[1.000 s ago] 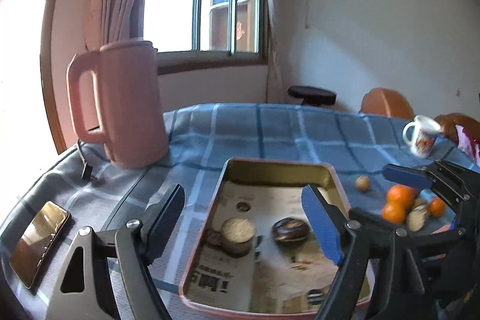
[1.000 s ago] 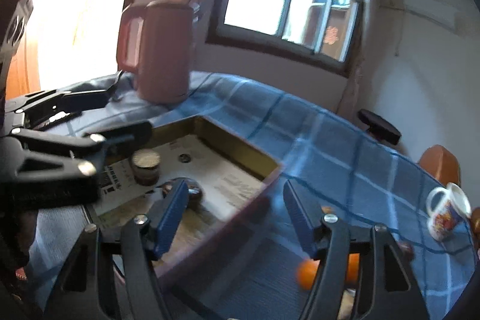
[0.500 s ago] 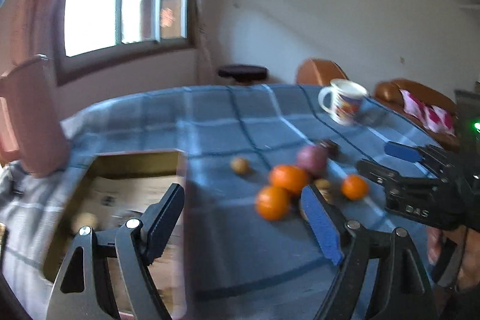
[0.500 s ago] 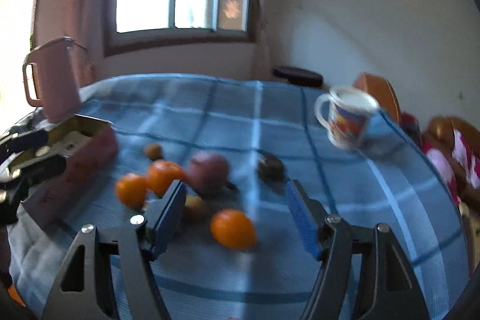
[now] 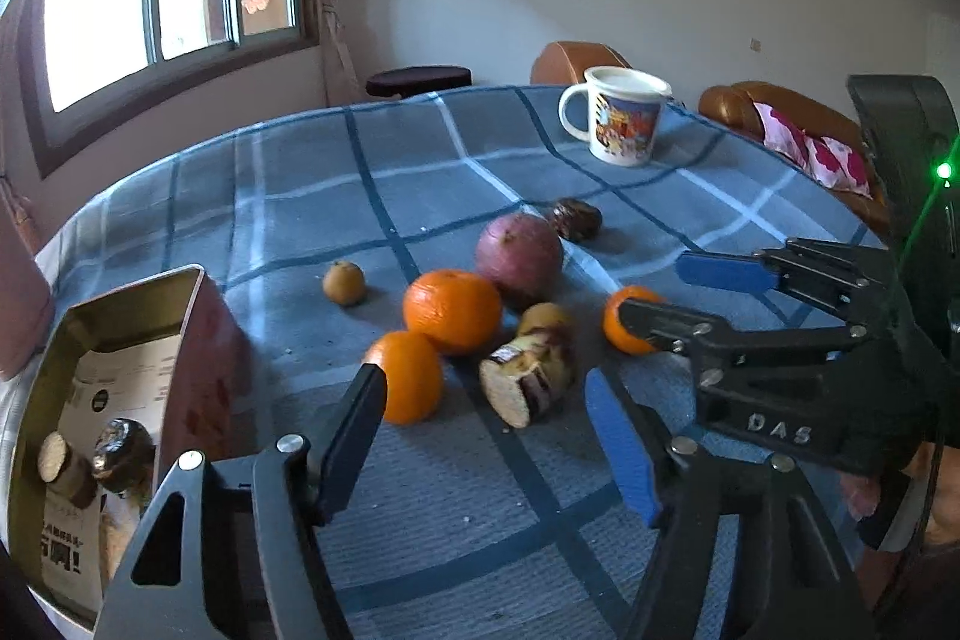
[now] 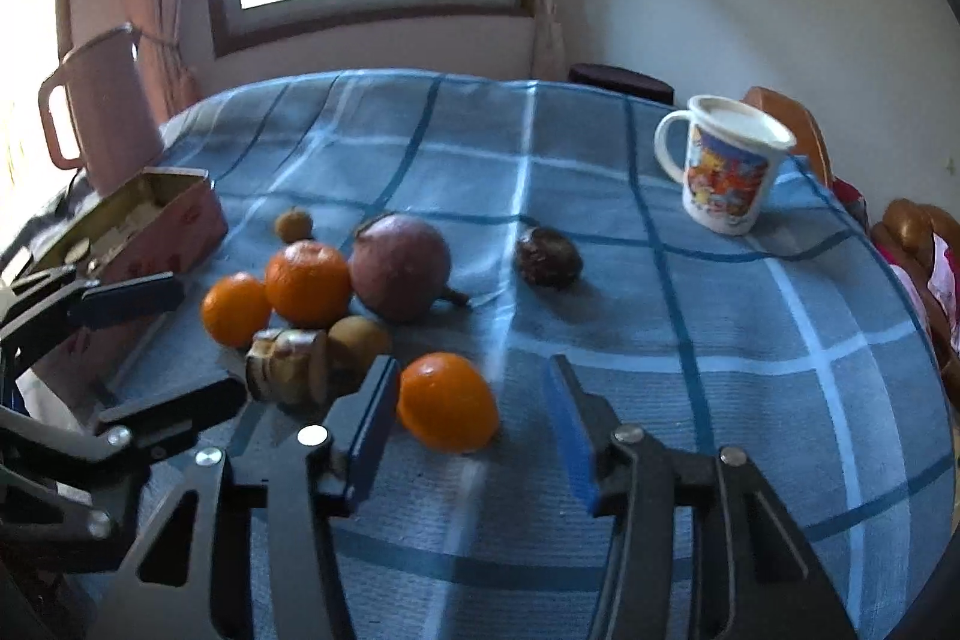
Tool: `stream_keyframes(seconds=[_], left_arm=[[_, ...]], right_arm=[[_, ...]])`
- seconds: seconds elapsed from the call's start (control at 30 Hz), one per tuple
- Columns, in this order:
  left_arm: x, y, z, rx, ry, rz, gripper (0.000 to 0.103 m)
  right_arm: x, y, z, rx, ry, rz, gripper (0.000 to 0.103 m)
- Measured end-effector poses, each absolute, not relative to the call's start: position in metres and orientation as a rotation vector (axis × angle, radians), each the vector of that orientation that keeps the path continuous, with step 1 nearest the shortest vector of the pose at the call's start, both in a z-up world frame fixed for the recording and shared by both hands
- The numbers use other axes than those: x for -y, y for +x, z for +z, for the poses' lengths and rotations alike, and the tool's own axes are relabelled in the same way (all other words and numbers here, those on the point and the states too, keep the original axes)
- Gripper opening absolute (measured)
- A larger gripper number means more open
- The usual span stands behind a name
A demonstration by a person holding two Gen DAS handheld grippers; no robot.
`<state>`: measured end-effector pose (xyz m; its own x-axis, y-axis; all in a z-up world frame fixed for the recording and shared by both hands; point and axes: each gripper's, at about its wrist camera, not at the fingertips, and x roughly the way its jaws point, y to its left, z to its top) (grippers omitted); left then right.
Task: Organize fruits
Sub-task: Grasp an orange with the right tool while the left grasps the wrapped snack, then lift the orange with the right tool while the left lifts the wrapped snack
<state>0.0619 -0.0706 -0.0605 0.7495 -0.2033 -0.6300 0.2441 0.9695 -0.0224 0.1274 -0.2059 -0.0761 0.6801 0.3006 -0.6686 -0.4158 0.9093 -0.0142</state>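
Loose fruit lies on the blue checked tablecloth: three oranges, a round reddish-purple fruit (image 5: 519, 253), a brown cut piece (image 5: 528, 385) and a dark wrinkled fruit (image 5: 576, 218). My right gripper (image 6: 471, 421) straddles the nearest orange (image 6: 447, 400). Its jaws are closing, and a gap still shows on the right side. My left gripper (image 5: 486, 433) points at the cut piece, which lies just ahead of its closing jaws, untouched. An orange (image 5: 408, 382) sits by its left finger. The pink tin box (image 5: 198, 316) stands at the left with two pieces inside.
A printed mug (image 5: 621, 121) stands at the far right of the table. A pink jug (image 6: 102, 112) is behind the tin. A small brown fruit (image 5: 343, 283) lies apart near the tin. Brown seats and a dark stool stand beyond the table's edge.
Both grippers swung away from the tin box to the fruit cluster and came lower and closer. Both pairs of jaws have narrowed, and the right one now brackets an orange.
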Motion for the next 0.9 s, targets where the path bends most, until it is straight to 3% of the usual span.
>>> stream_keyframes(seconds=[0.13, 0.2, 0.33, 0.47, 0.77, 0.9], left_arm=[[0.071, 0.066, -0.062, -0.696, 0.059, -0.256, 0.069], [0.071, 0.070, -0.064, -0.714, 0.047, -0.267, 0.064], [0.074, 0.073, -0.064, -0.720, 0.054, -0.272, 0.061], [0.079, 0.070, -0.064, -0.719, 0.061, -0.286, 0.050], [0.094, 0.083, -0.073, -0.787, 0.097, -0.294, 0.049], [0.087, 0.094, -0.078, -0.828, 0.044, -0.298, 0.041]], right_arm=[[0.203, 0.134, -0.084, -0.776, -0.182, 0.425, 0.047], [0.201, 0.138, -0.088, -0.806, -0.182, 0.436, 0.041], [0.201, 0.139, -0.091, -0.824, -0.179, 0.442, 0.041], [0.204, 0.138, -0.088, -0.810, -0.161, 0.425, 0.041], [0.208, 0.138, -0.086, -0.795, -0.154, 0.397, 0.041], [0.209, 0.139, -0.086, -0.798, -0.147, 0.397, 0.041]])
